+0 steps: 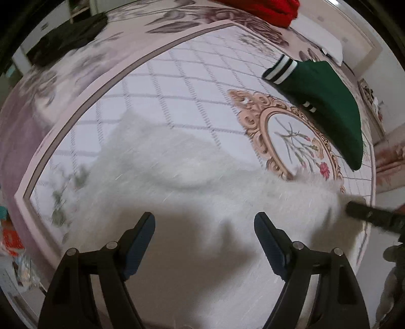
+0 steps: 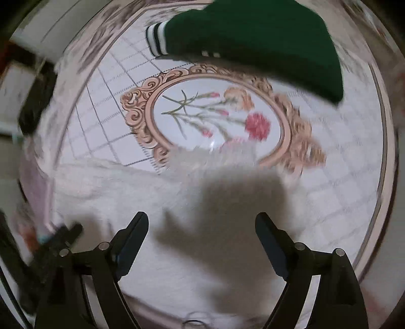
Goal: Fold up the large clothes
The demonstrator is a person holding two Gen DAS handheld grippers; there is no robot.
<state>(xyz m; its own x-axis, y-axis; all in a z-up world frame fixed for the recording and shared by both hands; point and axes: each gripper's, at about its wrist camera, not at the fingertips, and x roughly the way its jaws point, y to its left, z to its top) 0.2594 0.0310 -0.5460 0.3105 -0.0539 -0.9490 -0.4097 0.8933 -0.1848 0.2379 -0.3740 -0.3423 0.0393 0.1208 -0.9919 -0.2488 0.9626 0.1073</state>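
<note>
Beneath both tools lies the fluffy white knitted garment (image 1: pixel 192 182), spread on the patterned bedspread (image 1: pixel 162 76); left tool (image 1: pixel 204 222) and right tool (image 2: pixel 201 222) hang released, nothing gripped. Beyond them sits a folded dark-green garment (image 2: pixel 255 38).

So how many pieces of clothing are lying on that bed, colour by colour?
White, fluffy: 1, the white garment under both grippers
Green with striped cuffs: 1, the green garment
Red: 1, the red garment, partly out of view at the top edge
Black: 1, the black garment at the far left; blurred, so clothing is a guess
Total: 4
</note>
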